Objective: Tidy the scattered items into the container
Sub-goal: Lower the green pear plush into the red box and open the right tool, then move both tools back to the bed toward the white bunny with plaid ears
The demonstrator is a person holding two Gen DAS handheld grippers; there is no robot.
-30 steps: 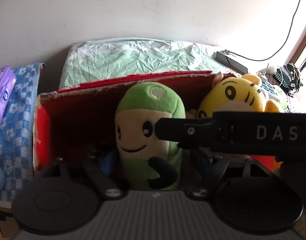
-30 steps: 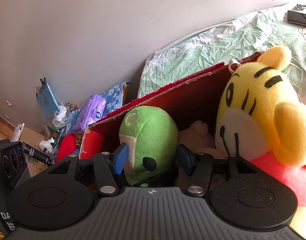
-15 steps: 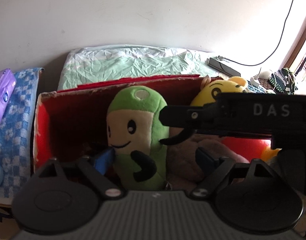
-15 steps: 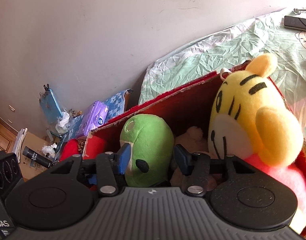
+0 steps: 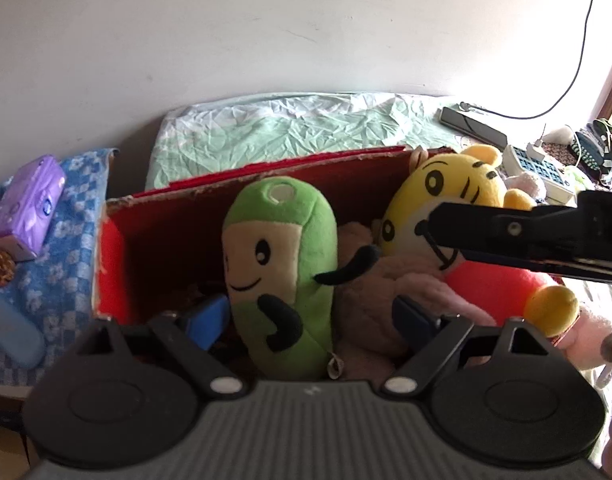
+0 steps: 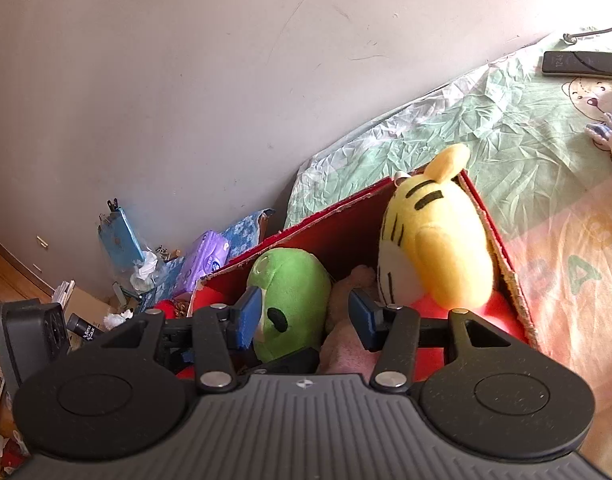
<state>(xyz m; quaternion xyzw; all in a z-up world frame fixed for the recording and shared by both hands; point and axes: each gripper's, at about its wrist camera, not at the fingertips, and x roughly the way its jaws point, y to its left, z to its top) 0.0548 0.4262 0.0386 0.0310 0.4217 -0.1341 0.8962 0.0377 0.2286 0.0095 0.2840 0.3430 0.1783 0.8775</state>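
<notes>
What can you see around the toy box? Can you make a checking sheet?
Surface: bed with a crumpled green sheet; the red box sits at its near edge.
Job's things: green toy, yellow tiger toy and a brownish-pink toy all stand in the box.
Clutter: phone on the sheet; purple packet on a blue checked cloth.
Grippers: left gripper, jaws open either side of the green toy, not pressing it; right gripper, jaws apart, grip cannot be told.
Cables: black cable down the wall.
Surroundings: plain white wall.
</notes>
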